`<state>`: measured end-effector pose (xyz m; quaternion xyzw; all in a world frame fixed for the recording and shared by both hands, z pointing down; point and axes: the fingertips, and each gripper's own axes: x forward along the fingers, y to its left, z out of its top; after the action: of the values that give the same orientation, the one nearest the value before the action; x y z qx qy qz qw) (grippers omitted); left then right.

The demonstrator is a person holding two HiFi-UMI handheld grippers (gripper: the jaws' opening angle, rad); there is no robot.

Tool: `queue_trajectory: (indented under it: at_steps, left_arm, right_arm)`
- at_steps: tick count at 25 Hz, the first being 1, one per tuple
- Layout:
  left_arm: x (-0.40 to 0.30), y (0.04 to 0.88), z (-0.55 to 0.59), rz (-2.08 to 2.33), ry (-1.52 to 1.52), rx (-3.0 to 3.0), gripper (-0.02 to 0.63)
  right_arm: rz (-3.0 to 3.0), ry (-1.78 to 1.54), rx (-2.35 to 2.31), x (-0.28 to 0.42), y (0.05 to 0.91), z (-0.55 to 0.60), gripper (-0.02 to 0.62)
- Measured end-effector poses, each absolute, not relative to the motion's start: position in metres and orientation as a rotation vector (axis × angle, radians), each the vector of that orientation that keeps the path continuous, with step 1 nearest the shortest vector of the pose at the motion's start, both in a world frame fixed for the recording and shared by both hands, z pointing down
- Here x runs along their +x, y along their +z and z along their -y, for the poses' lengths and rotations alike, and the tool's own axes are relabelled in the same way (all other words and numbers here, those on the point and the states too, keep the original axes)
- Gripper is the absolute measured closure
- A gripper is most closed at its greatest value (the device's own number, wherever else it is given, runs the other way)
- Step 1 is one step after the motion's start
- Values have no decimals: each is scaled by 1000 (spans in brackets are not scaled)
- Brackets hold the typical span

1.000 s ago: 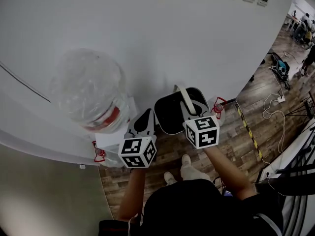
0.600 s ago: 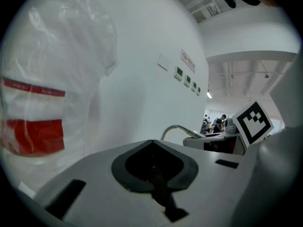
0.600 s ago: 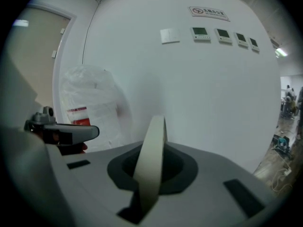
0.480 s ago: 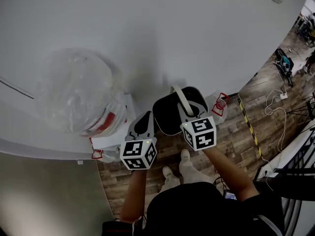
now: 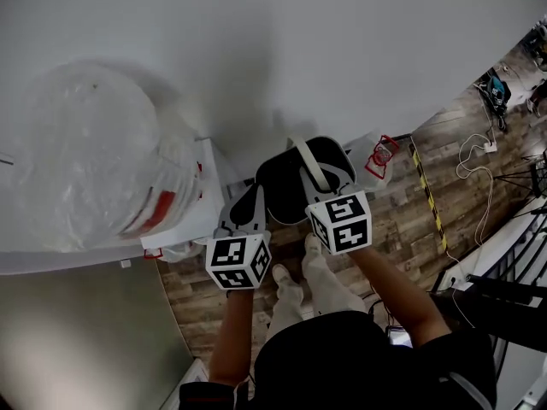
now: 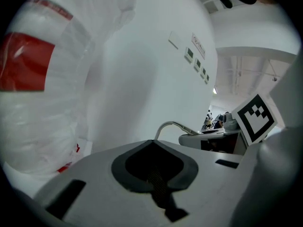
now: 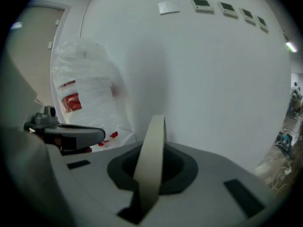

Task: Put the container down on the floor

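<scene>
— Two grippers! What does the right gripper (image 5: 318, 178) hold?
— Its jaws are squeezed shut on the handle (image 7: 151, 150), a flat, pale, bendy strip. The container (image 5: 286, 190) is dark, round and smooth. It hangs from that handle by the white wall (image 5: 342, 58), over the brown wood floor (image 5: 402, 220).
— And the left gripper (image 5: 248, 212)?
— Its jaws are pressed together with nothing in them. It is just beside the container. A big, crinkly, see-through bag (image 5: 85, 161) with red patches bulges close by.

Plastic-wrapped bundle (image 5: 85, 156), red-labelled, far left against the white wall (image 5: 342, 49). Striped tape (image 5: 425, 196) runs on the right. Possibly cables (image 5: 479, 156) beyond it.
</scene>
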<state>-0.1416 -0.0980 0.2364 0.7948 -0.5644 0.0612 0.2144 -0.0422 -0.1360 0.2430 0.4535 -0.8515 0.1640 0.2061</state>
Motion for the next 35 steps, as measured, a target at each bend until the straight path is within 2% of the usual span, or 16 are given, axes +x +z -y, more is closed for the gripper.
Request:
queue_trajectory:
  at_steps: [35]
  left_arm:
    - [-121, 455, 78, 1408, 316, 1878, 589]
  right_arm:
    - [2063, 755, 1080, -18, 476, 136, 561]
